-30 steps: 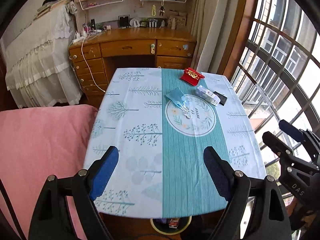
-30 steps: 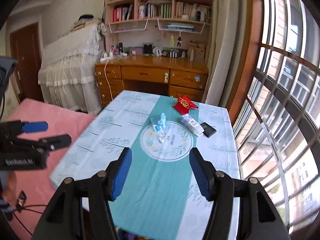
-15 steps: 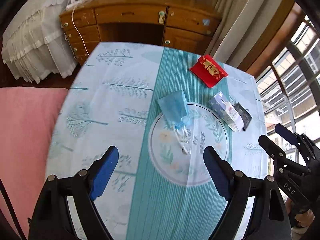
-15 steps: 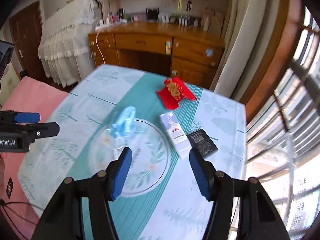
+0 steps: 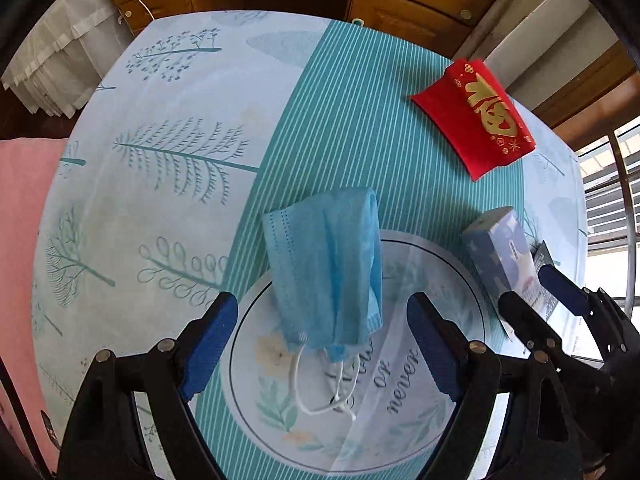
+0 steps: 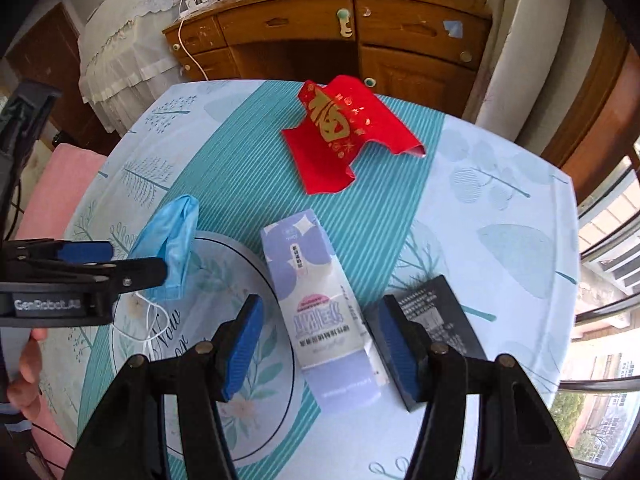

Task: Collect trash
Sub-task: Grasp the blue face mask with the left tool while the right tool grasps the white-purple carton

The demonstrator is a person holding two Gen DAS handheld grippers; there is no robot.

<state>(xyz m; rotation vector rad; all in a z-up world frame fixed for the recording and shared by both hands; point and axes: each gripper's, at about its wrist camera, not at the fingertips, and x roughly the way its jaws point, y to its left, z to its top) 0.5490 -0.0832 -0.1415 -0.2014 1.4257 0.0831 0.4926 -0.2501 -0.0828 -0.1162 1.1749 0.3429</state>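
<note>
Both hands have dropped in close: the left gripper (image 5: 320, 340), jaws wide, now brackets the blue mask (image 5: 326, 270) at frame centre, and the right gripper (image 6: 316, 352), half-spread and empty, straddles the lilac box (image 6: 316, 312), so pickups look imminent.

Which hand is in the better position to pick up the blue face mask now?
Left. The left gripper is open with the blue face mask lying between its fingers. The right gripper is open around the purple carton instead, so it probably suits that piece.
</note>
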